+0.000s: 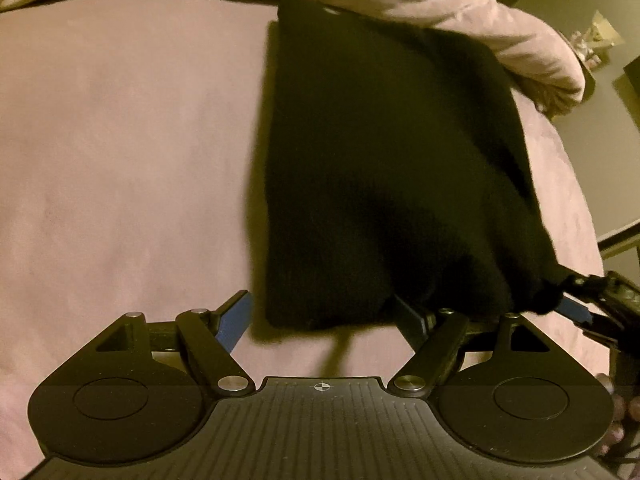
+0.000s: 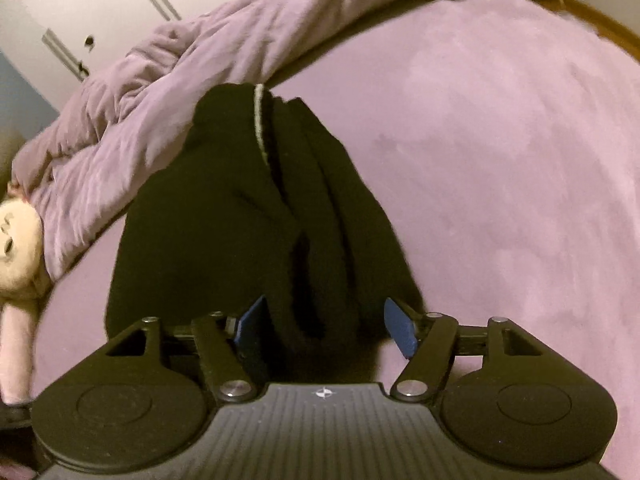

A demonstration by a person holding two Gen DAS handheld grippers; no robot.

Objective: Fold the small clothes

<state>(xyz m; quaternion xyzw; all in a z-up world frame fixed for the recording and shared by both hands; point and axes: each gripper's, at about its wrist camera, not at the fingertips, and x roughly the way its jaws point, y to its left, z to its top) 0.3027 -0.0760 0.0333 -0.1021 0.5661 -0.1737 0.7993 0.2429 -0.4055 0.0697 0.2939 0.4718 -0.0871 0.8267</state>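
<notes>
A black garment (image 1: 384, 168) lies folded into a long strip on the pink bed sheet (image 1: 120, 160). My left gripper (image 1: 324, 314) stands open at its near end; the cloth's edge lies between the blue fingers (image 1: 236, 314) and covers part of the right one. In the right wrist view the same black garment (image 2: 224, 216) shows lengthwise folds and a pale stripe. My right gripper (image 2: 326, 326) is open around its near corner, with the bunched cloth between the blue fingers (image 2: 400, 330) but not pinched. In the left wrist view the right gripper (image 1: 580, 296) sits at the garment's right corner.
A crumpled pink duvet (image 2: 168, 92) lies along the far side of the bed, touching the garment's far end. A pale doll (image 2: 16, 240) lies at the left edge. White closet doors (image 2: 80, 8) and wooden floor (image 2: 600, 20) lie beyond. A hand (image 1: 618, 412) holds the right tool.
</notes>
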